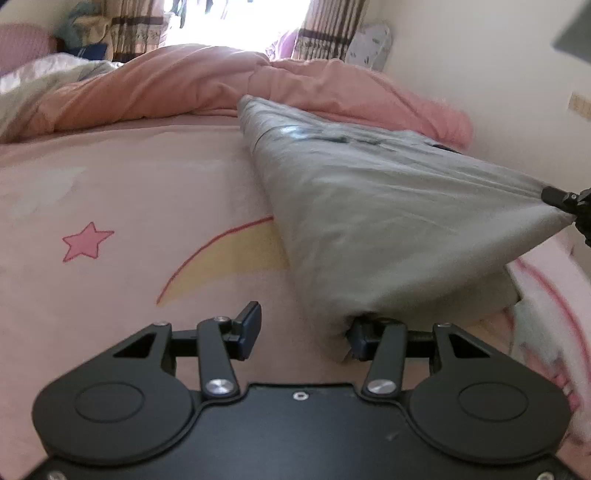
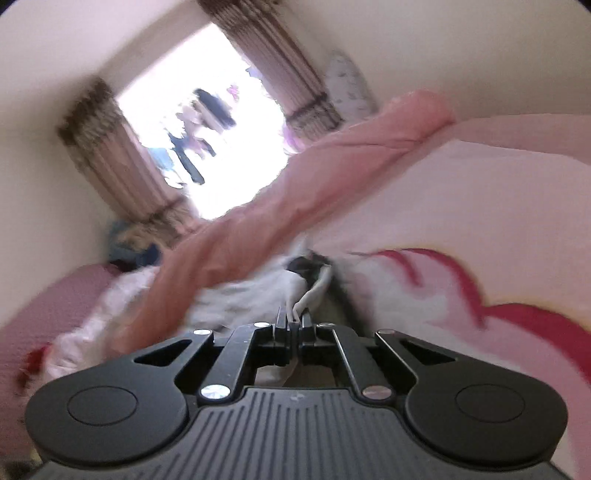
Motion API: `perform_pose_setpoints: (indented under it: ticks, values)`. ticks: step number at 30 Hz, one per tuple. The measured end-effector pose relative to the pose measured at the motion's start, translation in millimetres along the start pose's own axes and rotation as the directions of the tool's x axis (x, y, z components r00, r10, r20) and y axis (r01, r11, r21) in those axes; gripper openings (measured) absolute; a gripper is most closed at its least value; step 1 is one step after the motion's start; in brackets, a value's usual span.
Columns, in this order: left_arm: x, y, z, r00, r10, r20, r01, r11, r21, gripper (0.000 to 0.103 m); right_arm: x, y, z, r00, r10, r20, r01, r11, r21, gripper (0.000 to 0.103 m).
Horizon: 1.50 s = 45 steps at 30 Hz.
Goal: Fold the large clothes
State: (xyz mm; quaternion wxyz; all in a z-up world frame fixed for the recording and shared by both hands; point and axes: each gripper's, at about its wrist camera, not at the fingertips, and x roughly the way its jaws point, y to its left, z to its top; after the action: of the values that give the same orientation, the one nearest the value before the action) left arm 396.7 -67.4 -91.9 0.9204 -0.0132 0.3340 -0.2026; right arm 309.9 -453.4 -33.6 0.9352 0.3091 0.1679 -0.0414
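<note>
A large grey garment (image 1: 369, 199) lies on the bed in the left wrist view, with its right corner pulled up off the sheet. My right gripper (image 1: 565, 201) pinches that raised corner at the frame's right edge. The right wrist view, blurred and rolled, shows the right gripper (image 2: 294, 319) shut on a pale fold of the garment (image 2: 251, 299). My left gripper (image 1: 306, 326) stands open low over the sheet at the garment's near corner. The cloth drapes over its right finger (image 1: 364, 338), while its left finger (image 1: 249, 325) is bare. Only sheet shows between the fingers.
The bed sheet (image 1: 110, 206) is pink with a star and a moon print. A bunched pink quilt (image 1: 184, 85) lies along the far side. Behind it are a bright window with curtains (image 1: 325, 33) and a patterned pillow (image 1: 369, 44). A wall runs along the right.
</note>
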Motion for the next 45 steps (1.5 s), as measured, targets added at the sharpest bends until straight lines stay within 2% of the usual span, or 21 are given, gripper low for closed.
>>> perform_pose_setpoints:
  ticks: [2, 4, 6, 8, 12, 13, 15, 17, 19, 21, 24, 26, 27, 30, 32, 34, 39, 41, 43, 45]
  values:
    - [4, -1, -6, 1.000, 0.027, 0.002, -0.027, 0.999, 0.022, 0.052, 18, -23, -23, 0.996, -0.042, -0.083, 0.045, 0.998, 0.032, 0.002]
    - [8, 9, -11, 1.000, 0.030, -0.003, -0.030, 1.000, 0.009, 0.056, 31, -36, -45, 0.990, -0.044, -0.134, 0.050, 0.998, 0.044, 0.002]
    - [9, 17, -14, 1.000, -0.004, 0.010, 0.004, 1.000, 0.004, 0.056, 32, -39, -54, 0.993, -0.038, -0.115, 0.044, 0.998, 0.053, 0.002]
    - [8, 17, -13, 1.000, 0.000, 0.006, 0.000, 1.000, 0.019, 0.056, 33, -36, -52, 0.992, -0.042, -0.115, 0.046, 0.998, 0.031, 0.003]
    - [-9, 16, -9, 0.999, -0.028, -0.032, 0.030, 0.997, 0.066, 0.056, 33, -32, -45, 0.991, -0.033, -0.127, 0.032, 0.999, -0.009, 0.005]
    - [-17, 18, -9, 0.999, -0.020, -0.033, 0.023, 0.997, 0.077, 0.056, 30, -28, -44, 0.991, -0.039, -0.124, 0.036, 0.999, -0.023, 0.007]
    - [-33, 23, -7, 1.000, -0.011, -0.005, 0.012, 0.997, 0.077, 0.056, 24, -22, -38, 0.992, -0.074, -0.099, 0.067, 0.996, -0.066, 0.021]
    - [-46, 28, 4, 0.998, -0.039, 0.046, 0.038, 0.999, 0.029, 0.055, 13, -14, -33, 0.993, -0.108, -0.047, 0.102, 0.989, -0.103, 0.033]
    - [-52, 29, 17, 0.986, -0.126, 0.107, 0.130, 0.991, -0.025, 0.055, 0, 0, -29, 0.992, -0.123, 0.027, 0.125, 0.982, -0.138, 0.033]
    - [-48, 25, 26, 0.973, -0.185, 0.141, 0.191, 0.981, -0.030, 0.054, -13, 21, -29, 0.995, -0.071, 0.077, 0.086, 0.974, -0.210, 0.033]
    - [-31, 15, 34, 0.962, -0.235, 0.136, 0.238, 0.971, -0.010, 0.052, -9, 45, -34, 1.000, -0.007, 0.022, 0.014, 0.953, -0.302, 0.032]
    - [-15, 11, 33, 0.958, -0.271, 0.094, 0.275, 0.961, -0.025, 0.048, 4, 48, -40, 0.999, -0.030, -0.023, 0.021, 0.944, -0.329, 0.024]
    - [-8, 8, 31, 0.958, -0.279, 0.071, 0.281, 0.959, -0.032, 0.048, 12, 46, -43, 0.997, -0.057, -0.046, 0.039, 0.942, -0.334, 0.023]
    - [5, 6, 24, 0.962, -0.266, 0.067, 0.268, 0.963, -0.024, 0.048, 34, 32, -49, 0.986, -0.127, -0.108, 0.086, 0.941, -0.326, 0.019]
    - [11, 8, 20, 0.964, -0.261, 0.055, 0.263, 0.965, -0.023, 0.048, 42, 22, -54, 0.982, -0.142, -0.122, 0.096, 0.943, -0.318, 0.005]
    - [20, 6, 12, 0.970, -0.239, 0.031, 0.240, 0.971, -0.012, 0.047, 45, 14, -55, 0.983, -0.136, -0.120, 0.095, 0.950, -0.296, 0.000]
    - [23, -1, 9, 0.975, -0.220, 0.025, 0.218, 0.975, 0.039, 0.048, 39, 21, -48, 0.979, -0.143, -0.148, 0.092, 0.948, -0.303, 0.001]
    - [21, -5, 23, 0.974, -0.227, 0.004, 0.227, 0.972, 0.054, 0.049, 38, 31, -35, 0.986, -0.115, -0.122, 0.070, 0.943, -0.325, 0.013]
    - [19, -5, 42, 0.965, -0.261, 0.010, 0.259, 0.963, 0.075, 0.054, 40, 47, -19, 0.993, -0.087, -0.075, 0.054, 0.931, -0.362, 0.016]
    - [20, -6, 66, 0.967, -0.248, 0.049, 0.242, 0.964, 0.110, 0.057, 53, 60, -2, 0.996, -0.068, -0.052, 0.042, 0.920, -0.390, 0.016]
